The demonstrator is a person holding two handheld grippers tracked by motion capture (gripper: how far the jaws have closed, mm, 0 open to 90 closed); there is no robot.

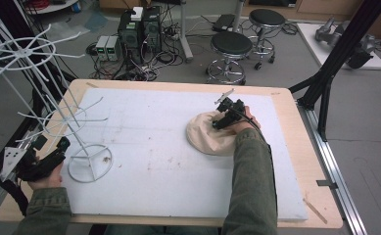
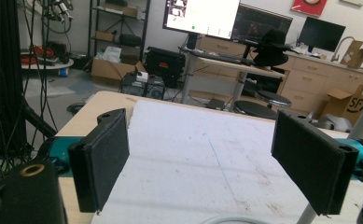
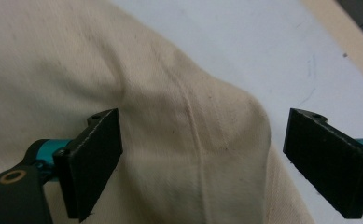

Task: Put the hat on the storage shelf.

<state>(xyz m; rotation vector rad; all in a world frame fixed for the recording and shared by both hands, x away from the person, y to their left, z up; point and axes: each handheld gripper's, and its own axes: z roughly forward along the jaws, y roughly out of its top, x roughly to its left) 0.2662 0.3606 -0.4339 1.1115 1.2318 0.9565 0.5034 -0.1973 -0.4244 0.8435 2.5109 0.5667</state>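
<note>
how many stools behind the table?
2: one black-seated stool just past the table's far edge, the other stool farther back to its right. More may be hidden.

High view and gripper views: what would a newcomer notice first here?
A cream cloth hat lies right of centre on the white board, with the right gripper over it, jaws open. At the left stands a tall white wire rack, the open left gripper beside its round base.

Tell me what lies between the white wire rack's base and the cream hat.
Only bare white mat lies between the rack base and the hat, as the high view shows.
</note>
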